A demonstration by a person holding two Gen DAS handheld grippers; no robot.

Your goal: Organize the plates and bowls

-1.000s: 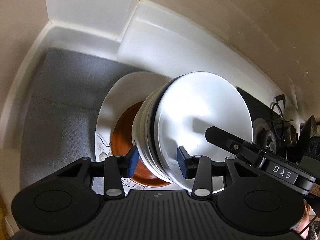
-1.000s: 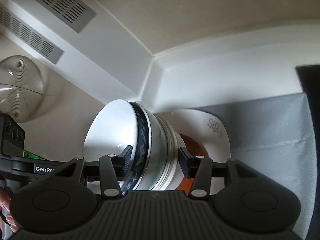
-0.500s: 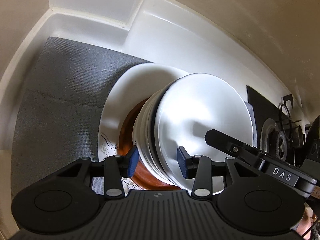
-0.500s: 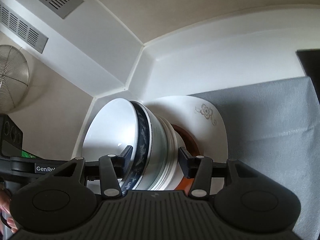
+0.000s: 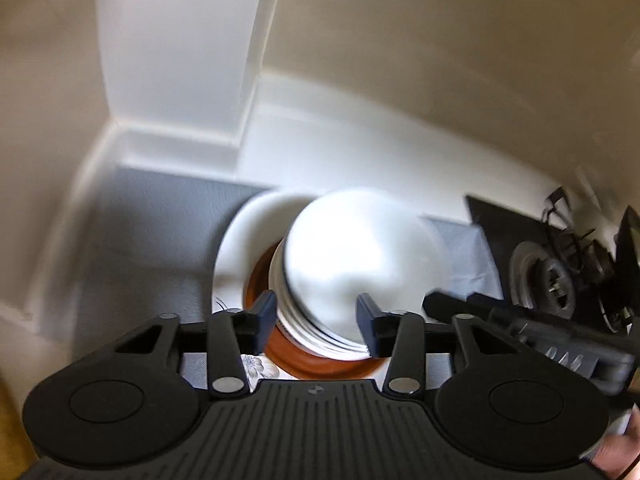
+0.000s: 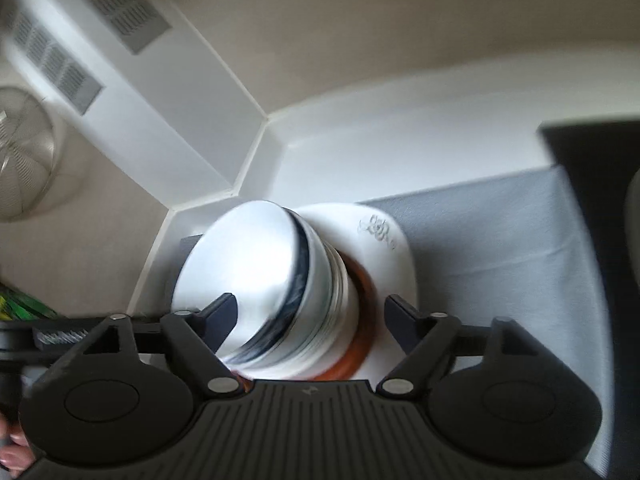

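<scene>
Left wrist view: the left gripper (image 5: 316,322) holds its two fingers apart on either side of a stack of bowls (image 5: 352,276), whose white inside faces the camera; the picture is blurred by motion, so whether the pads touch the stack cannot be told. The stack sits on a brown plate (image 5: 320,360), which rests on a large white plate (image 5: 248,240) with a floral print at its rim, and that plate lies on a grey mat (image 5: 140,232) in a white corner of the counter. To the right stands a gas burner (image 5: 552,280), and the right gripper (image 5: 440,304) enters from that side with one fingertip at the rim of the stack. Right wrist view: the right gripper (image 6: 308,316) is spread wide, its jaws clear on both sides of the stack of bowls (image 6: 272,280), which lies between them and just ahead; the outermost bowl shows a dark blue band on its wall. The brown plate (image 6: 360,344) and the white plate (image 6: 384,240) appear behind the stack, on the grey mat (image 6: 500,260). A wire fan guard (image 6: 20,168) and wall vents (image 6: 120,12) occupy the upper left.
</scene>
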